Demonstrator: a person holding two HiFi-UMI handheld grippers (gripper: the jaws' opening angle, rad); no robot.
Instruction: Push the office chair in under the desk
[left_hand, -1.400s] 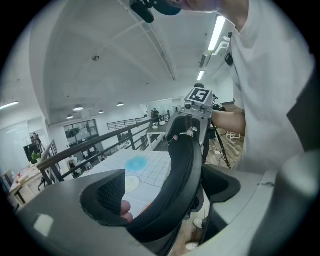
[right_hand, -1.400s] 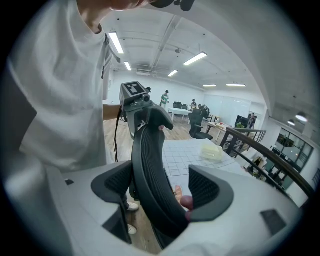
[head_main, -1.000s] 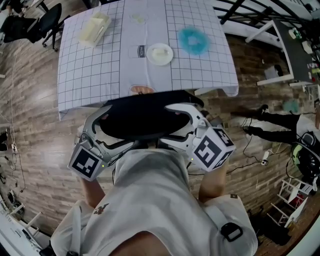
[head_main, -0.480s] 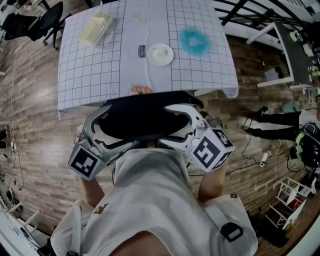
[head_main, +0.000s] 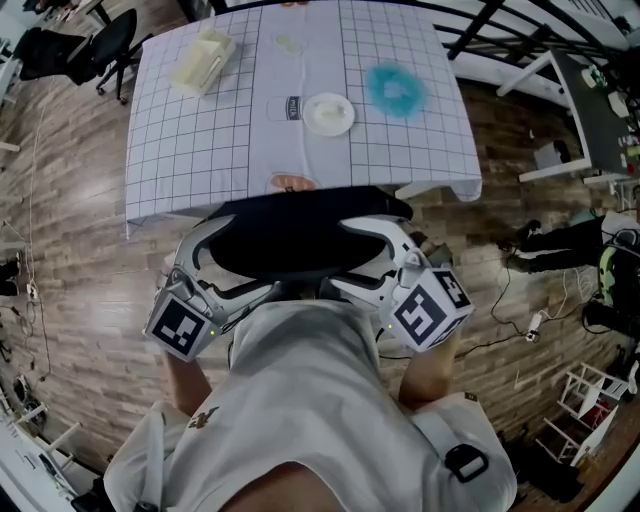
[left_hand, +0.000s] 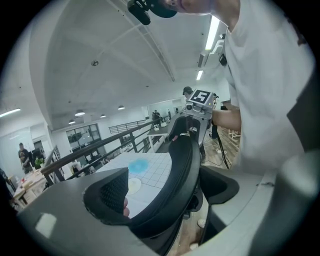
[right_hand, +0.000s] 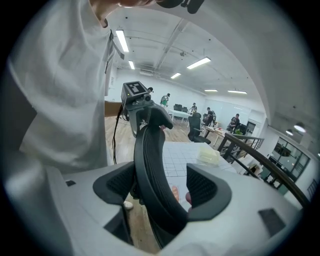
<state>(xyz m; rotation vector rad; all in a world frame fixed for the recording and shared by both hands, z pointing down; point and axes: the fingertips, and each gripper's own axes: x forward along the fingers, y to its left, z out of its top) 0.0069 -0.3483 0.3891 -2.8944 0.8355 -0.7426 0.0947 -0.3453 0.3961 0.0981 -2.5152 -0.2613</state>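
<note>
The office chair's black backrest (head_main: 300, 235) stands right in front of me, its top edge at the near edge of the desk (head_main: 200, 150) with the checked cloth. My left gripper (head_main: 245, 255) straddles the backrest's left end. Desk cloth shows through a gap between one pad and the backrest (left_hand: 182, 170), so the jaws of the left gripper (left_hand: 165, 192) stand open. My right gripper (head_main: 345, 255) straddles the right end. Its jaws have just been closing, with the backrest (right_hand: 150, 170) between them. One pad of the right gripper (right_hand: 160, 187) lies against the mesh, the other stands off.
On the desk lie a white plate (head_main: 328, 113), a blue fluffy thing (head_main: 395, 88) and a cream box (head_main: 203, 60). Another office chair (head_main: 95, 45) stands at the far left. Black stand legs (head_main: 560, 240) and cables lie on the wooden floor at the right.
The head view has shifted a little, so the desk sits slightly lower in the picture. Both grippers stay on the backrest's two ends.
</note>
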